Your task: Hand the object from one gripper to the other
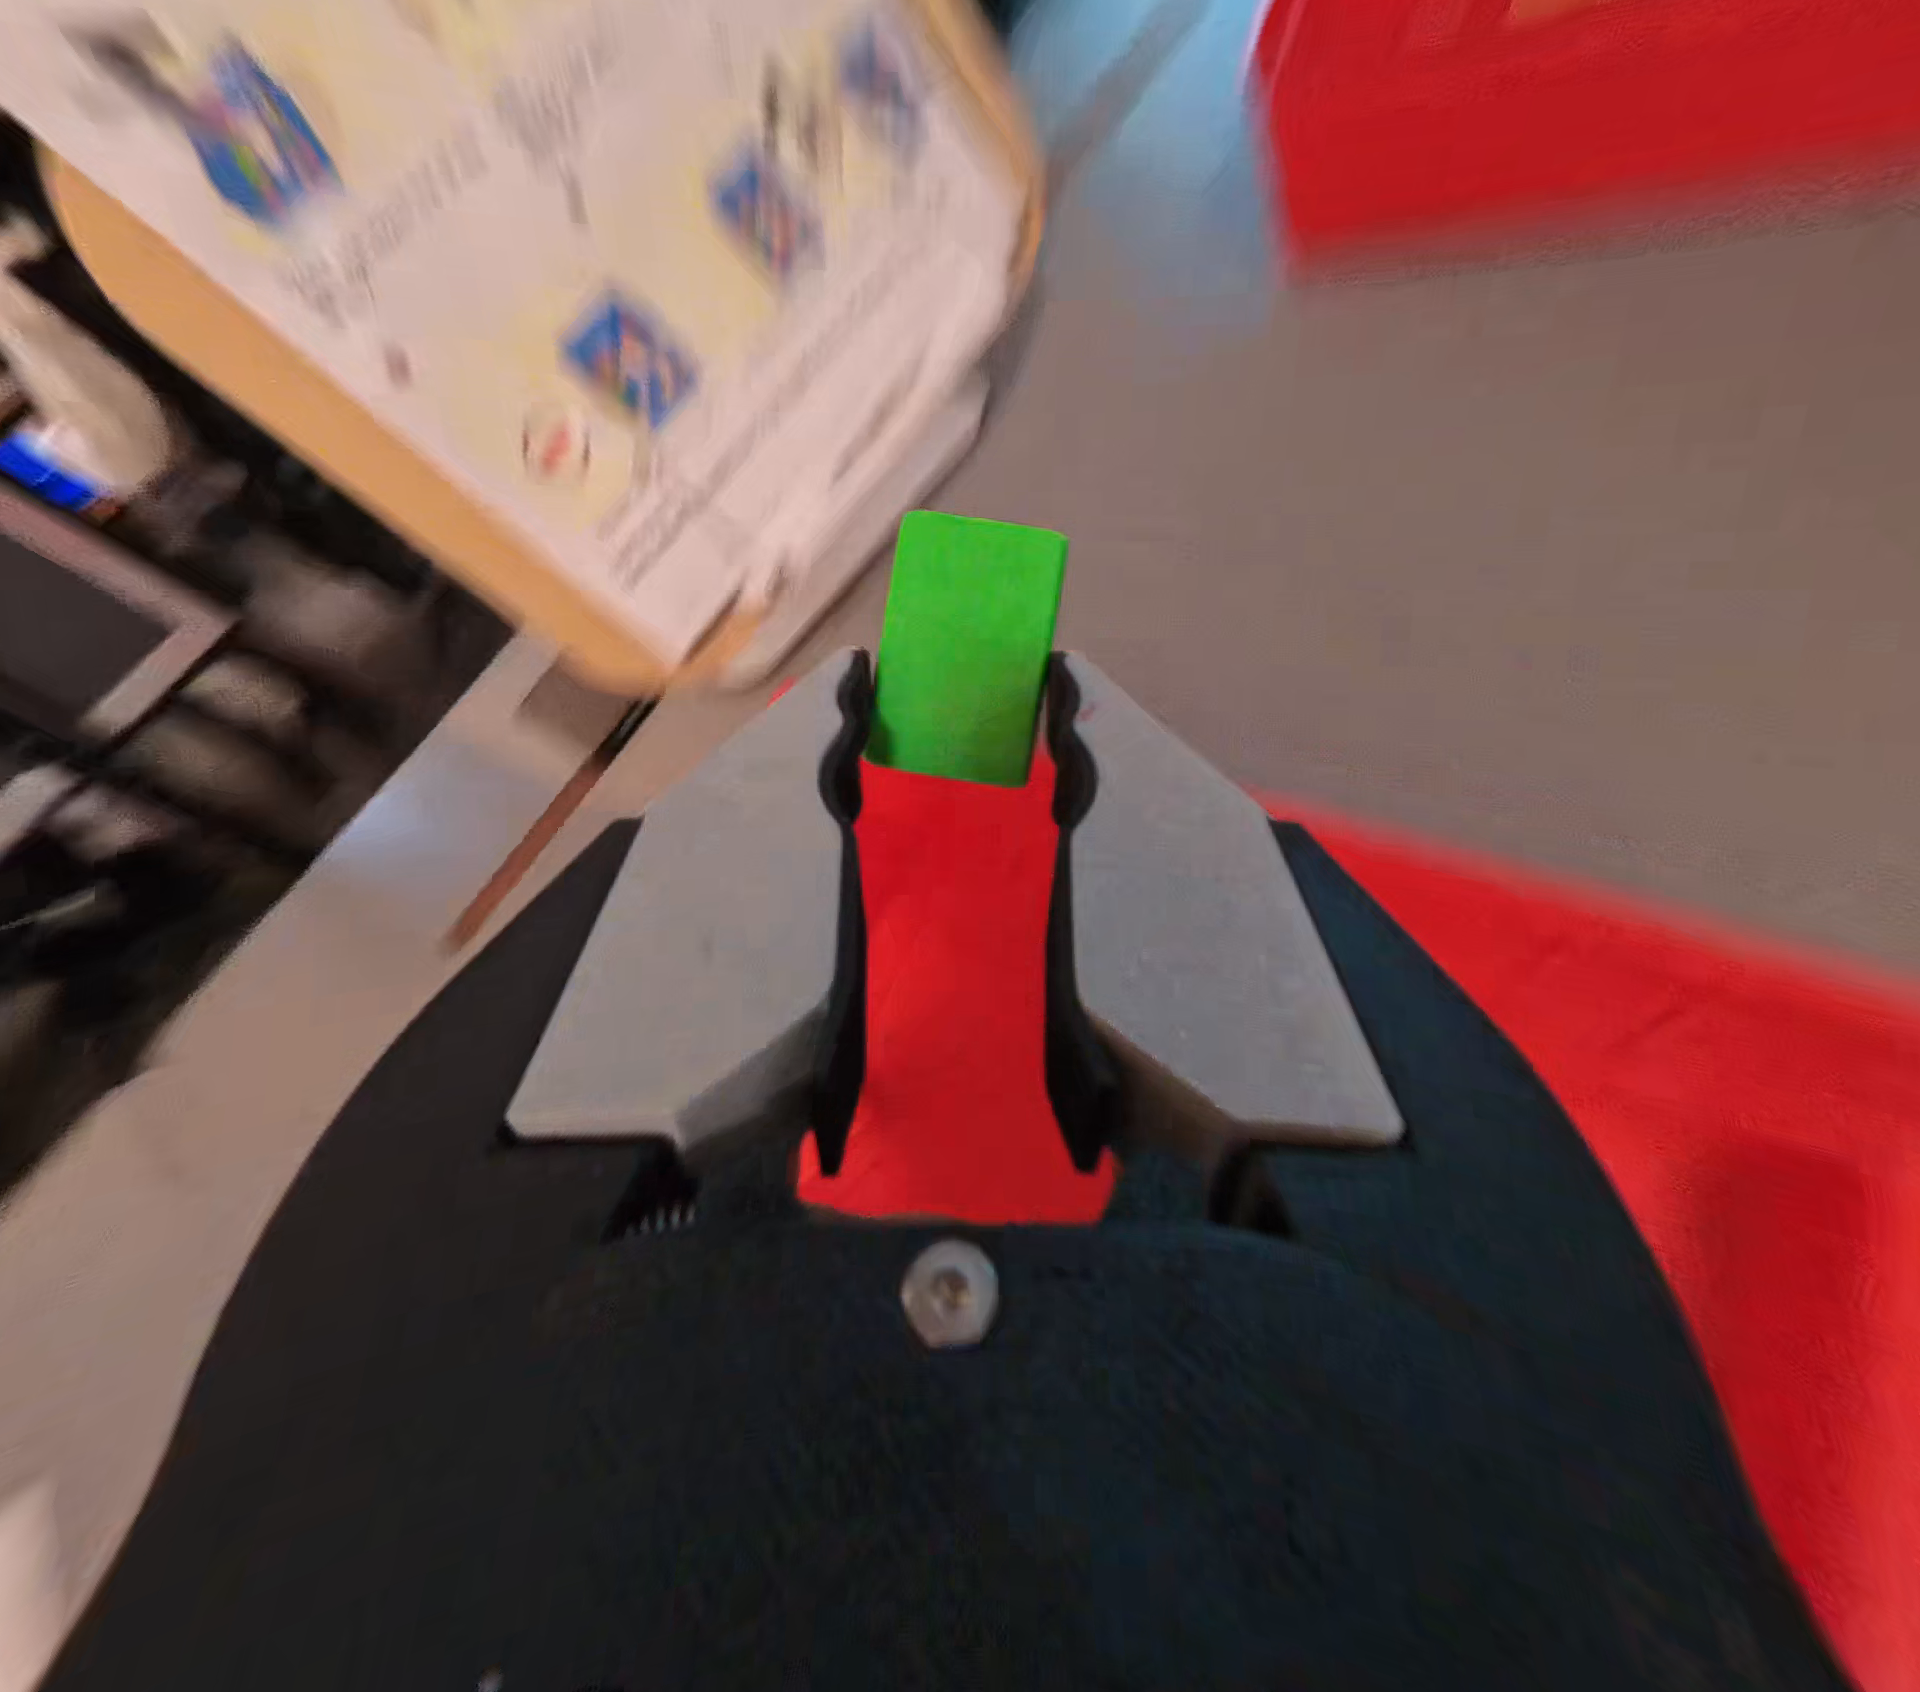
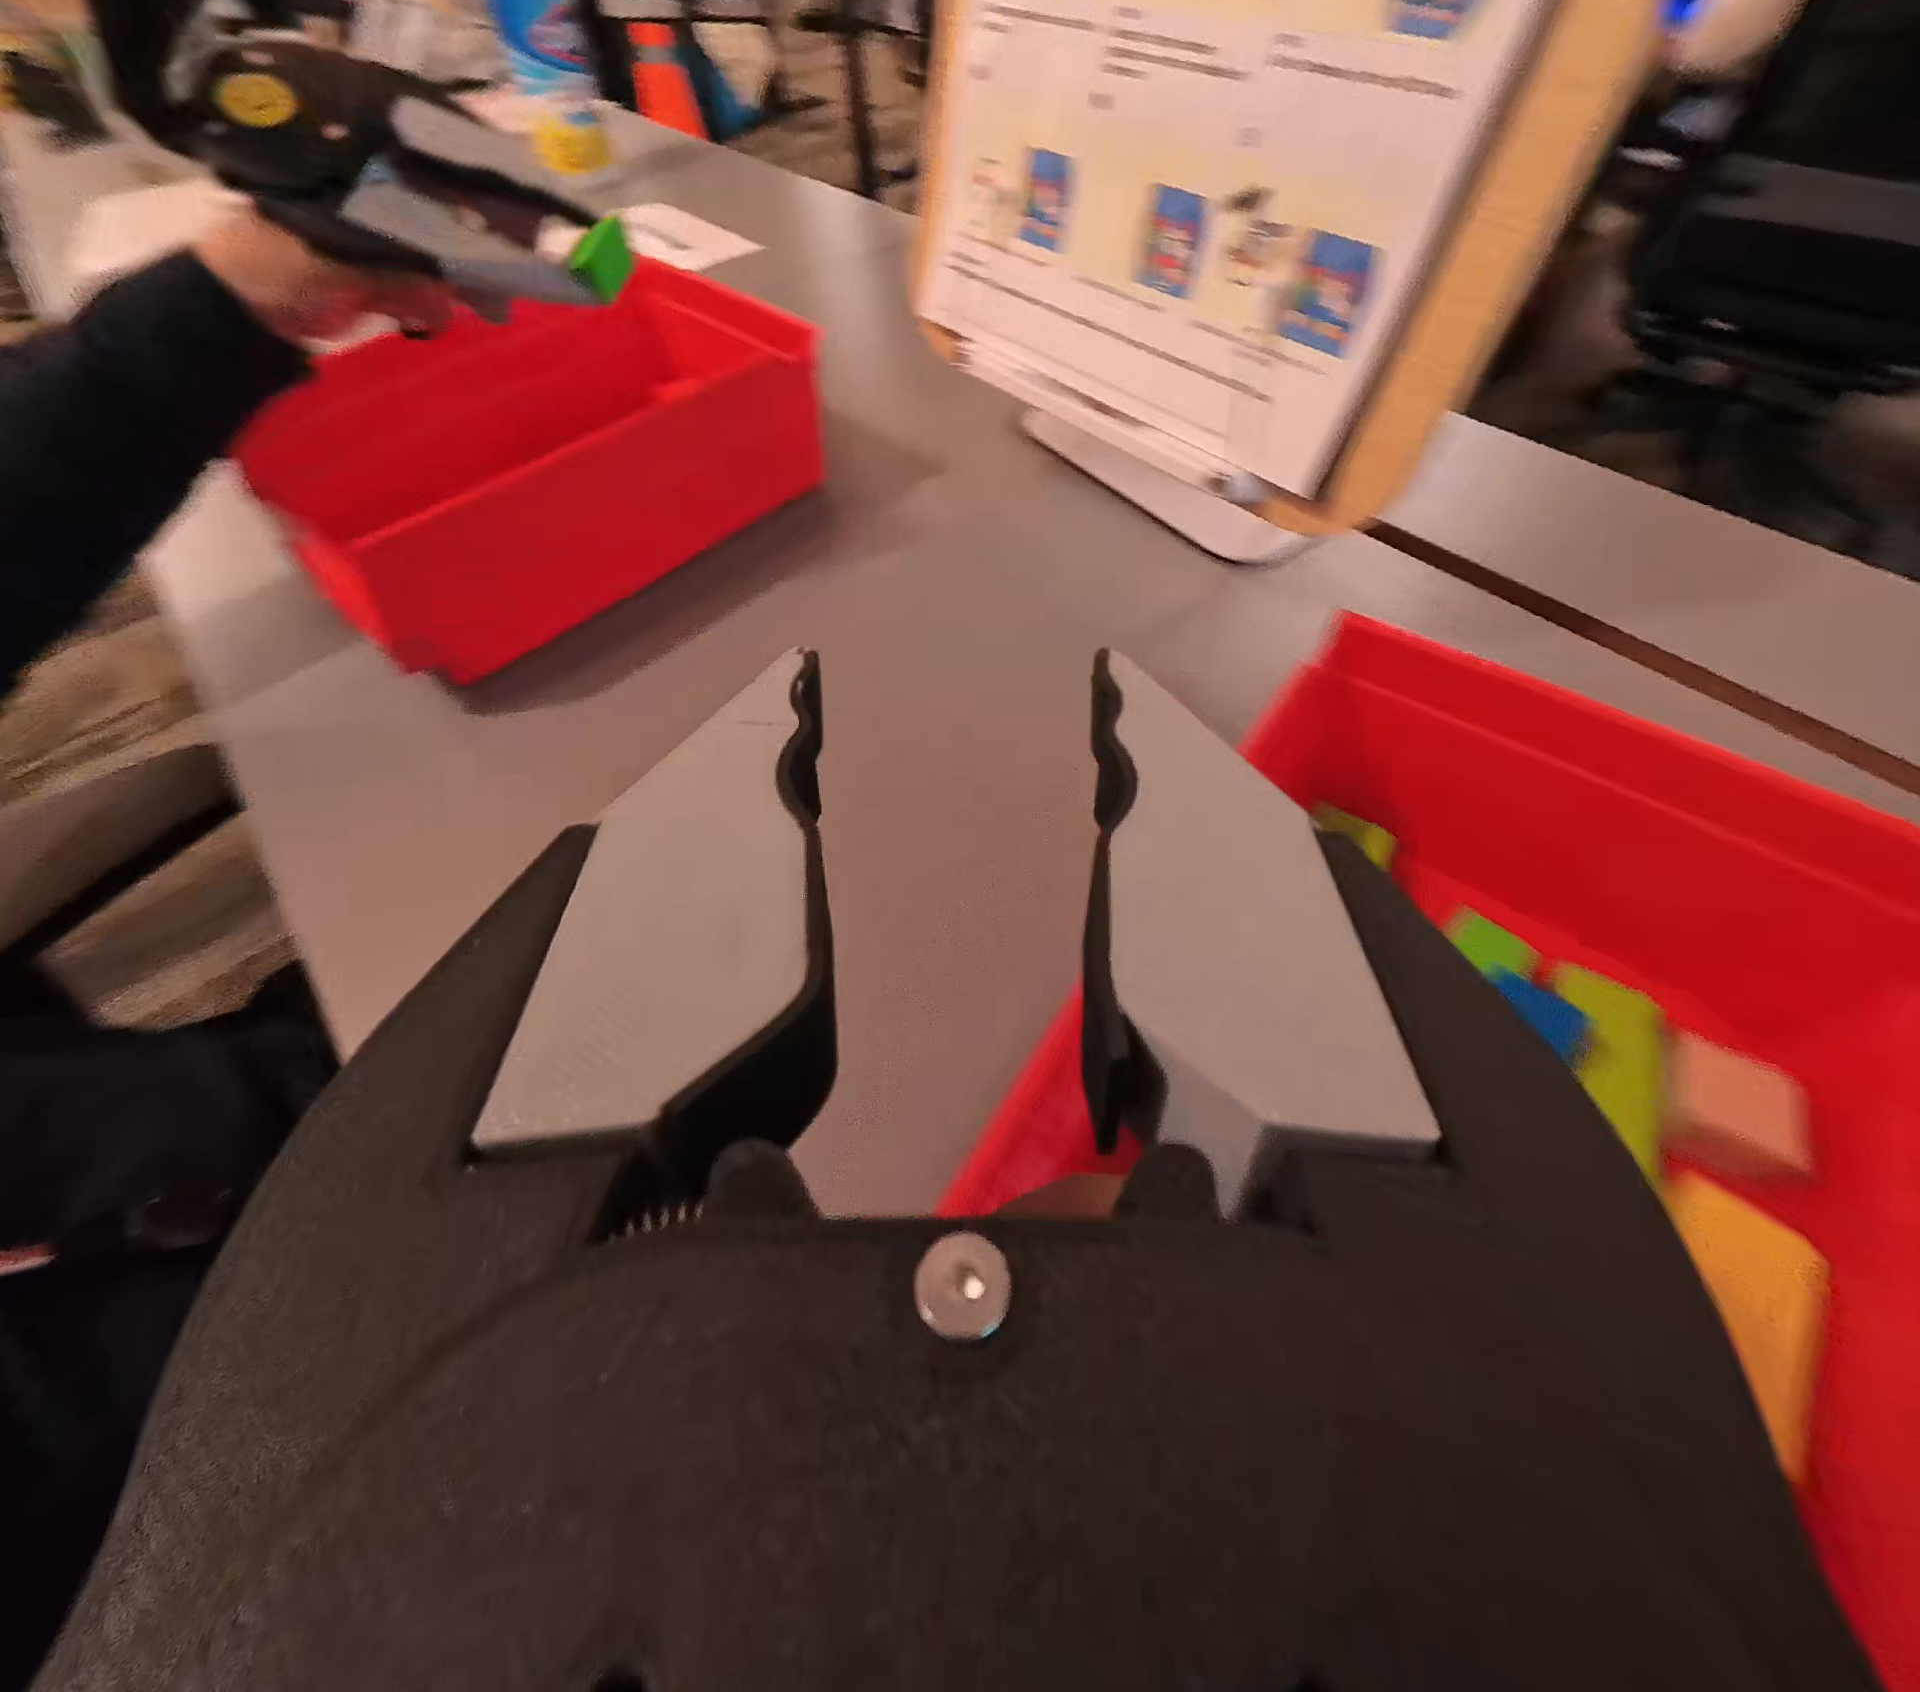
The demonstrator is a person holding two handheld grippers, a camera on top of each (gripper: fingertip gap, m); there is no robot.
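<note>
My left gripper (image 1: 956, 686) is shut on a green block (image 1: 971, 645), which sticks out past the fingertips. In the right wrist view the left gripper (image 2: 582, 276) shows at the far left, held by a hand in a dark sleeve, above a red bin (image 2: 582, 458), with the green block (image 2: 603, 255) at its tip. My right gripper (image 2: 956, 707) is open and empty over the grey table (image 2: 935, 562), well apart from the left gripper.
A second red bin (image 2: 1558, 769) at the right holds several coloured blocks (image 2: 1600, 1040). A printed board on a white stand (image 2: 1247, 115) stands at the table's far side; it also shows in the left wrist view (image 1: 540, 167). Red bins (image 1: 1558, 32) lie ahead and below (image 1: 1662, 1071).
</note>
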